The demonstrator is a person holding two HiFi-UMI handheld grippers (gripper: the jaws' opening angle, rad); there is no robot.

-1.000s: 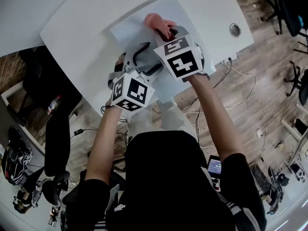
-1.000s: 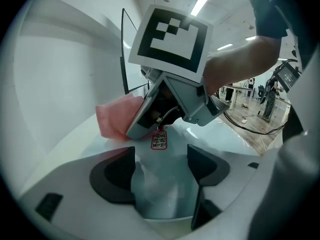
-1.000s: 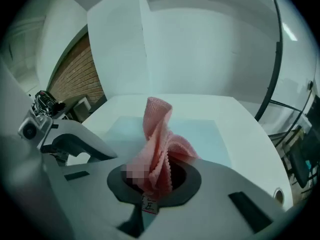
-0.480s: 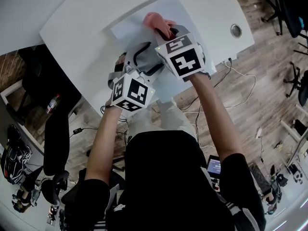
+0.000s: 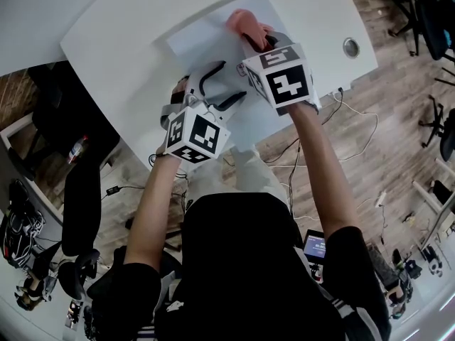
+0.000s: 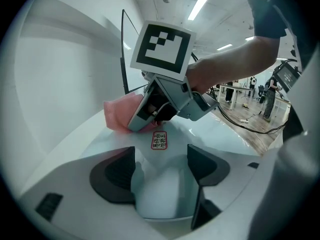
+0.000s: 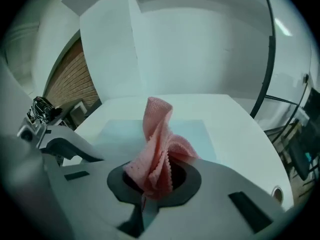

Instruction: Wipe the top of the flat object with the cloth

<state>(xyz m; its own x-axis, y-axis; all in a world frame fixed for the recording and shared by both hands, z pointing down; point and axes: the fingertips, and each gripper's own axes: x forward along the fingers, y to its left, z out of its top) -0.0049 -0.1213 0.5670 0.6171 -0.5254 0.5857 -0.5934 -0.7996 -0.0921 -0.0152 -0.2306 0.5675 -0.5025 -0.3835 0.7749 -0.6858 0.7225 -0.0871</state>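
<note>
Right gripper [image 7: 155, 181] has pushed farther out, jaws clamped on cloth [image 7: 159, 134] bunched just ahead. I hold left gripper [image 6: 160, 170] jaws apart, probably steadying flat object [image 6: 182, 135].

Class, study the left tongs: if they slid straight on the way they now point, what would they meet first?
Probably the right tongs, shut on the pink cloth, straight ahead over the flat sheet. Only bare sheet and a small red label lie in between; depth is hard to judge.

An open office or lab: a white bench [image 5: 128, 41] with a cable grommet [image 5: 350, 47]; rolling chairs [image 5: 426, 13] on wood-pattern flooring [image 5: 398, 155]; loose cables [image 6: 247, 125]; ceiling strip lights [image 6: 200, 4].
</note>
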